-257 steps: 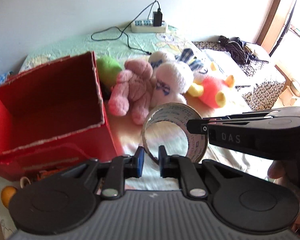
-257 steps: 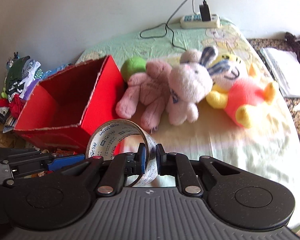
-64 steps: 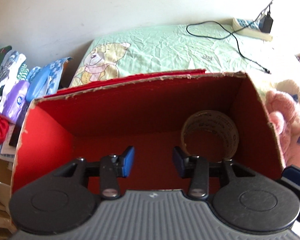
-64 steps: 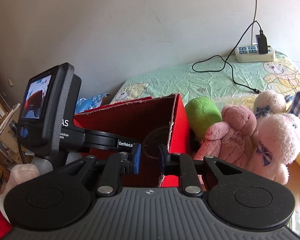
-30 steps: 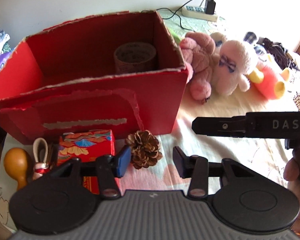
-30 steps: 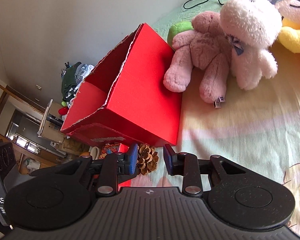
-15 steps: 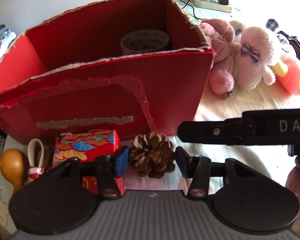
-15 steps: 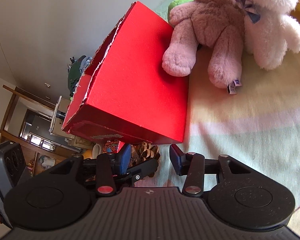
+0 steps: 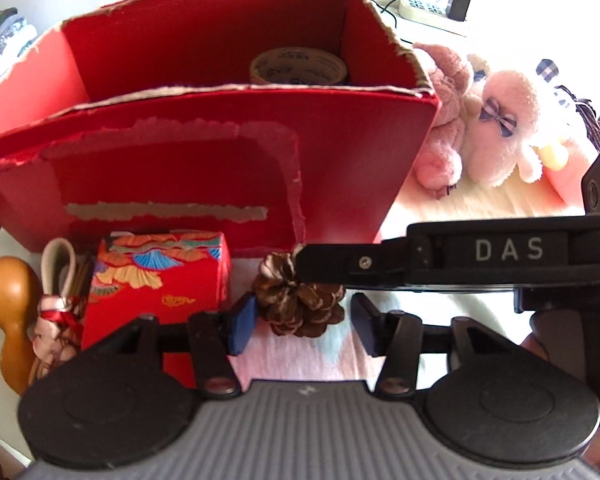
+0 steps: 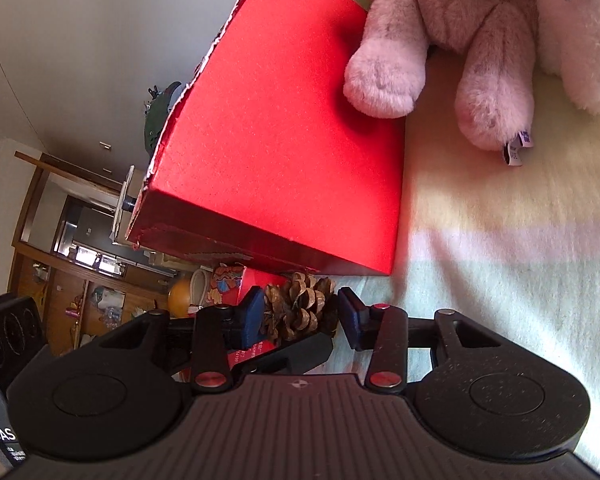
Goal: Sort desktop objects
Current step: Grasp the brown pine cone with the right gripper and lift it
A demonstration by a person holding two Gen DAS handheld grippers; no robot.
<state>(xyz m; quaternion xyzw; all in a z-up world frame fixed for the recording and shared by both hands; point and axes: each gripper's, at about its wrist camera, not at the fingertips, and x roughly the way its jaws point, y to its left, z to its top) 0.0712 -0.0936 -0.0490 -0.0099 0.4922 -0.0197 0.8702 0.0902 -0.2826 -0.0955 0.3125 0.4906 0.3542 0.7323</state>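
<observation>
A brown pine cone (image 9: 300, 300) lies on the cloth just in front of the red cardboard box (image 9: 220, 168). My left gripper (image 9: 304, 326) is open, its blue pads either side of the cone with gaps. My right gripper (image 10: 302, 314) is open too, with the same pine cone (image 10: 300, 308) between its pads. In the left wrist view the right gripper's black finger (image 9: 340, 264) reaches in from the right over the cone's top. A roll of clear tape (image 9: 298, 66) rests inside the box at its back right.
A small red patterned box (image 9: 160, 272), a ribboned trinket (image 9: 58, 300) and an orange gourd (image 9: 8, 312) lie left of the cone. Pink and white plush toys (image 9: 496, 128) crowd the box's right side. A power strip (image 9: 432, 10) sits by the wall.
Both grippers have closed in on the pine cone, which now lies between both pairs of pads. The right gripper's jaws have spread wider. The tape roll stays in the box.
</observation>
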